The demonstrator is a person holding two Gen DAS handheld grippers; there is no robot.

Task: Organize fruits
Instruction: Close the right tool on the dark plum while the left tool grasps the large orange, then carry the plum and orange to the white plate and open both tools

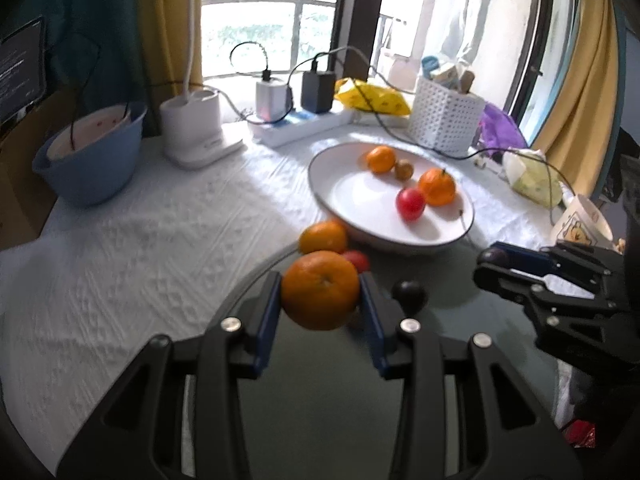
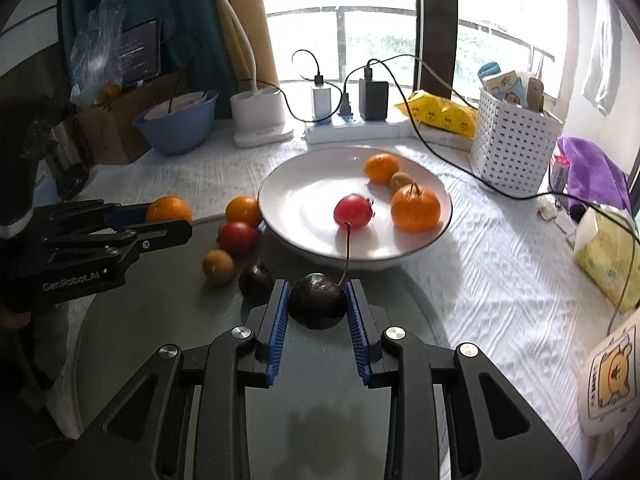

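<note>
My left gripper [image 1: 320,294] is shut on an orange [image 1: 320,288], lifted just above a round glass board [image 1: 304,400]. In the right wrist view, my right gripper [image 2: 318,304] is shut on a dark cherry [image 2: 318,300] with a long stem. Each gripper shows in the other's view: the right gripper [image 1: 490,262] at the right, the left gripper [image 2: 170,219] at the left. Beyond both stands a white plate [image 2: 304,192] holding two oranges, a red fruit [image 2: 353,210] and a small brown fruit [image 2: 401,180]. Loose on the glass lie an orange [image 2: 243,210], a red fruit [image 2: 237,237], a brown fruit [image 2: 217,266] and a dark fruit [image 2: 256,282].
At the back stand a blue bowl [image 2: 176,124], a lamp base [image 2: 260,118], a power strip with chargers [image 2: 352,126] and a white basket [image 2: 514,140]. Black cables cross the cloth behind and right of the plate. A tissue pack [image 2: 600,256] and a mug [image 2: 612,380] sit at the right.
</note>
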